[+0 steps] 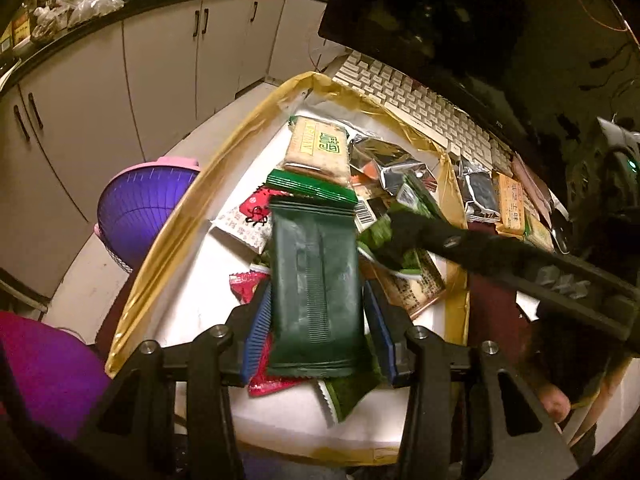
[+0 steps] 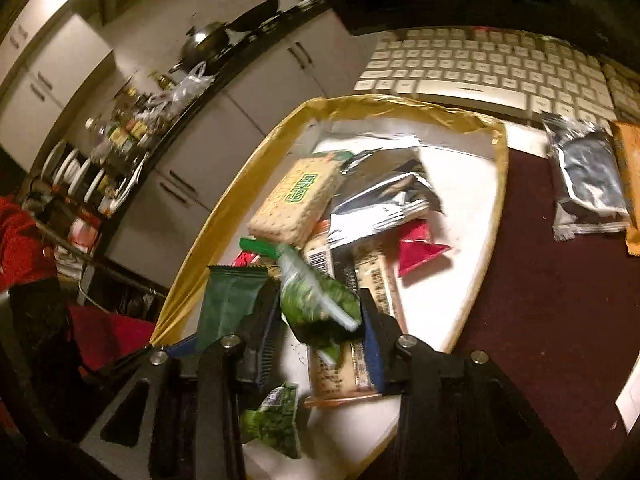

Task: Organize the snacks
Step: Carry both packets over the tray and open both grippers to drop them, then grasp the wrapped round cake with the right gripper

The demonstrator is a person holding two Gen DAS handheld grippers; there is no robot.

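A gold-rimmed white tray holds a heap of snack packets. My left gripper hovers over the tray, and a long dark green packet lies between its blue pads with a thin gap on the right side, so the jaws stand open. In the right wrist view, my right gripper is open over the tray. A blurred light green packet sits loose between its pads. The right gripper reaches in from the right in the left wrist view. A cracker packet and silver packets lie further back.
A white keyboard sits behind the tray under a dark monitor. A black-and-silver packet and an orange packet lie on the maroon tabletop to the right. A purple colander stands left of the tray.
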